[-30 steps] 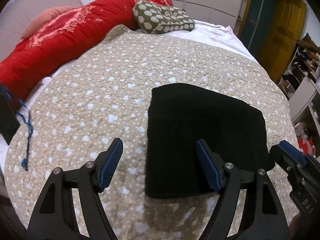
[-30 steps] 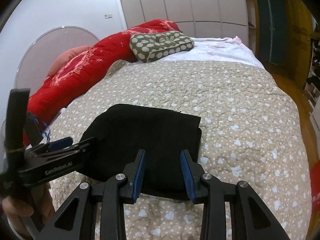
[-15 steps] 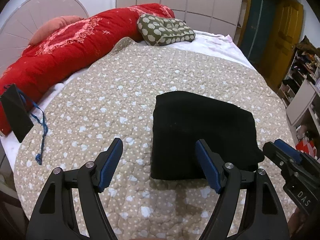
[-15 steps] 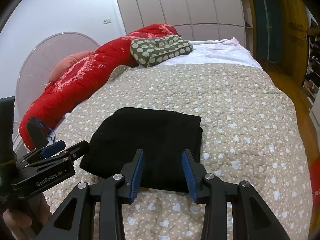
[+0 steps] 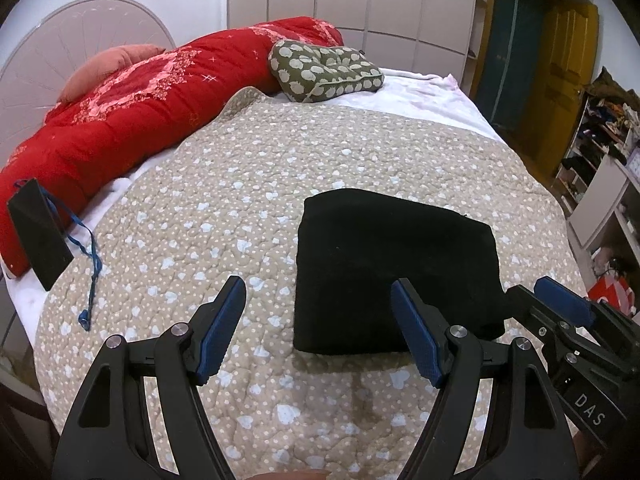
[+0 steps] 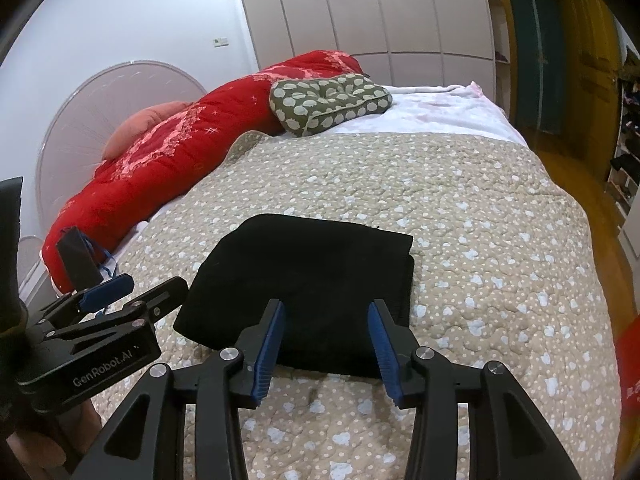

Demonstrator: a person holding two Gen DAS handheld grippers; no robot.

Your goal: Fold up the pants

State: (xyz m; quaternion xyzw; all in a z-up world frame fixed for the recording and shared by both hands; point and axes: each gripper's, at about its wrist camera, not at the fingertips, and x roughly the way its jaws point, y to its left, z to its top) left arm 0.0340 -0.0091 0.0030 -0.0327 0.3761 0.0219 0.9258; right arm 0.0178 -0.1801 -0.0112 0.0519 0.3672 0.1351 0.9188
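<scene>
holding both tools above the near end of a bed, we keep our left gripper [image 5: 318, 330] spread wide with nothing between its blue pads, which hang over the spotted beige quilt [image 5: 248, 184] and the near left corner of the pants. our right gripper [image 6: 326, 344] is opening, its jaws parted and clear of the cloth, nothing pinched between them. just beyond the fingertips the black pants [image 5: 394, 256] lie folded into a flat, thick rectangle on the quilt, toward its near right side in the left wrist view. further left, a dark flat case [image 5: 38, 232] with a blue cord [image 5: 90, 268] rests at the quilt's edge against a red duvet [image 5: 132, 108]. at the far end, a green patterned cushion [image 5: 324, 70] sits on white sheeting [image 5: 432, 94], with pale wardrobe doors [image 5: 360, 0] behind.
</scene>
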